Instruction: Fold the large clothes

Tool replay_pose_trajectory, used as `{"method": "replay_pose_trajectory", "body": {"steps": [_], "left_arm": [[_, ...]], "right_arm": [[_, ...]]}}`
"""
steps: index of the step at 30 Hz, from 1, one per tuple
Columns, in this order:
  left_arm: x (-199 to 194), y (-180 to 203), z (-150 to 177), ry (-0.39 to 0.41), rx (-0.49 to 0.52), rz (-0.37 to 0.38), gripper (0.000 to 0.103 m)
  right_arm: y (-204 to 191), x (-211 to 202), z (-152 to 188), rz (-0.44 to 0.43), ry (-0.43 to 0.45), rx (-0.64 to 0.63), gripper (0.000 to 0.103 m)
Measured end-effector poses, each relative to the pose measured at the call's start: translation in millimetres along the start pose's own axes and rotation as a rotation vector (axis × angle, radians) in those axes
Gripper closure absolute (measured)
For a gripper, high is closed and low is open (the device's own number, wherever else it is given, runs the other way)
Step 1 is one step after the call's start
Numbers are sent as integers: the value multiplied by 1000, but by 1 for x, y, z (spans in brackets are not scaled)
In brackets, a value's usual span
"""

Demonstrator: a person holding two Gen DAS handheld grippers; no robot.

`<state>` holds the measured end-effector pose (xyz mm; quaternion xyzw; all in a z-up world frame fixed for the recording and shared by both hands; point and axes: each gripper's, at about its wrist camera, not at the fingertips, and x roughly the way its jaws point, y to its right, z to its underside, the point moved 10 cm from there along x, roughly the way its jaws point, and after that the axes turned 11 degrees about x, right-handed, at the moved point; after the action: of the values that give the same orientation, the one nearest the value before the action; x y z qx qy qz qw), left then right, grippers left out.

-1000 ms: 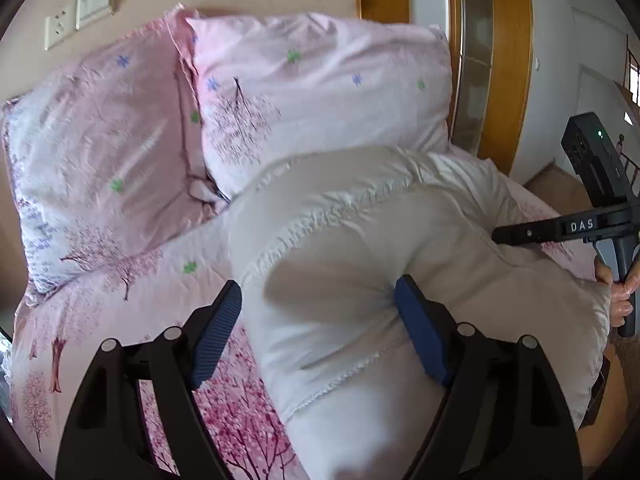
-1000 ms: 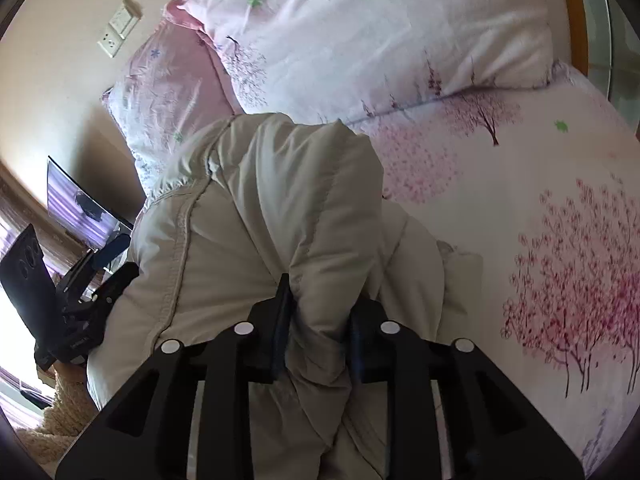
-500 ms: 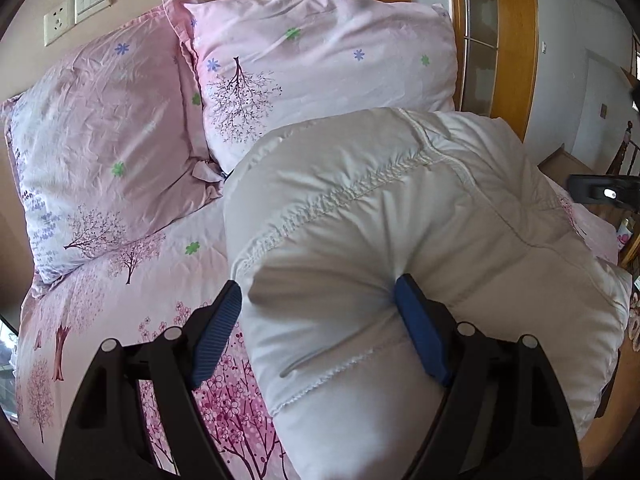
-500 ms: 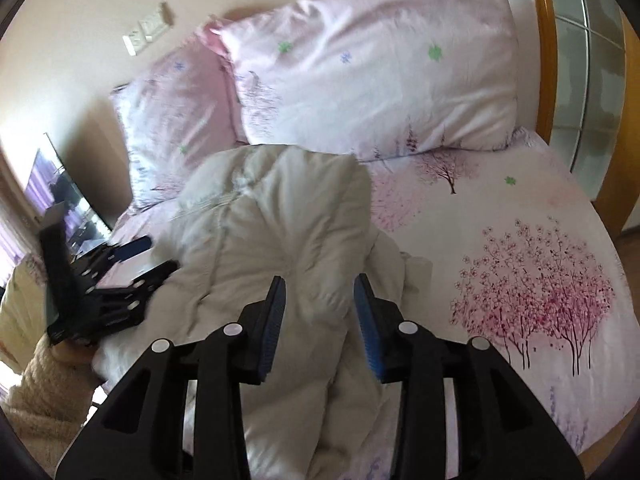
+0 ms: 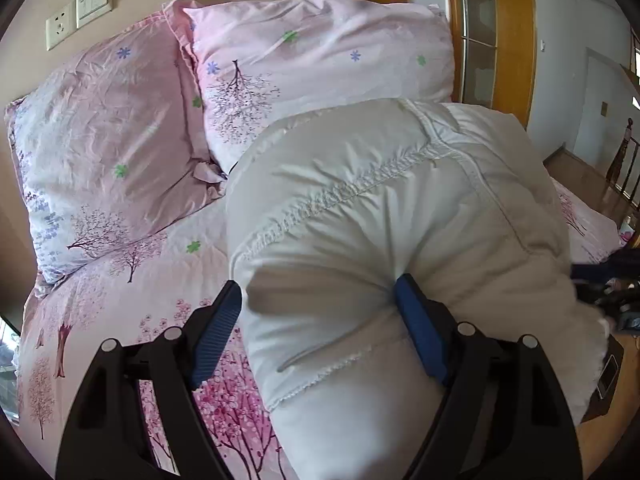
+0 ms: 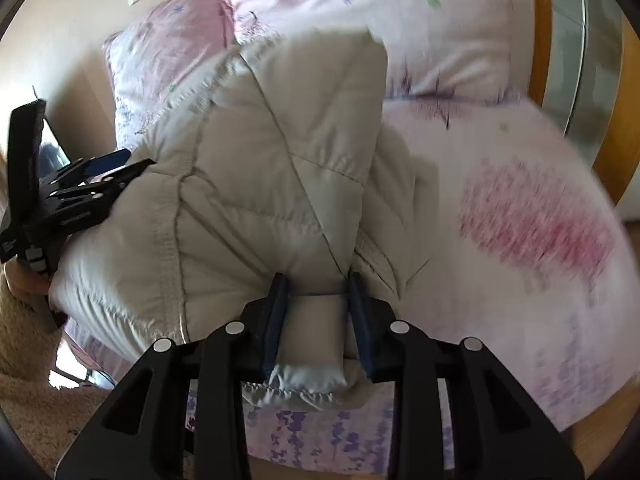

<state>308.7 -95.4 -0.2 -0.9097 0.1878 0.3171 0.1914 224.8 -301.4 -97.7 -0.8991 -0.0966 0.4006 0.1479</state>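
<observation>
A puffy white quilted jacket (image 5: 392,232) lies bundled on the pink floral bed (image 5: 132,288). My left gripper (image 5: 320,312) is open, its wide-set blue pads around a thick fold of the jacket near its edge. In the right wrist view the jacket (image 6: 256,168) looks beige, and my right gripper (image 6: 318,300) has its pads around a padded fold at the near edge. The left gripper also shows in the right wrist view (image 6: 100,172) at the jacket's left side. The right gripper shows blurred at the right edge of the left wrist view (image 5: 612,280).
Two pink floral pillows (image 5: 320,64) lean against the beige wall at the head of the bed. A wooden frame with glass (image 5: 508,32) stands behind on the right. Wall sockets (image 5: 76,12) sit at the upper left. Wooden floor (image 5: 580,172) lies to the right.
The right gripper let go of the jacket, opened, pulled back, then came in again around a lower fold. The left gripper stayed open around its fold as the jacket rose slightly.
</observation>
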Motion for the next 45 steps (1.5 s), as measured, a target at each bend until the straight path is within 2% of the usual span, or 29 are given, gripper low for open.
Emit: {"method": "replay_pose_trajectory", "body": {"steps": [4, 10, 14, 17, 22, 25, 30, 45], "left_arm": [[2, 4, 1, 4, 4, 14, 23], [-3, 3, -1, 22, 0, 17, 23], [-32, -1, 1, 62, -44, 93, 25], [-53, 9, 11, 84, -34, 163, 25], [-55, 38, 34, 43, 18, 218, 24], [-43, 38, 42, 19, -12, 226, 16], [-23, 36, 56, -32, -99, 286, 6], [-17, 38, 58, -15, -97, 249, 3]], "right_arm": [[10, 11, 8, -45, 2, 62, 70], [9, 17, 11, -11, 19, 42, 70], [8, 16, 12, -16, 16, 49, 70], [8, 16, 13, -19, 20, 52, 70], [7, 16, 13, -14, 26, 50, 70], [8, 16, 14, -16, 29, 48, 70], [10, 18, 14, -35, 34, 62, 69], [13, 19, 14, -61, 46, 92, 68]]}}
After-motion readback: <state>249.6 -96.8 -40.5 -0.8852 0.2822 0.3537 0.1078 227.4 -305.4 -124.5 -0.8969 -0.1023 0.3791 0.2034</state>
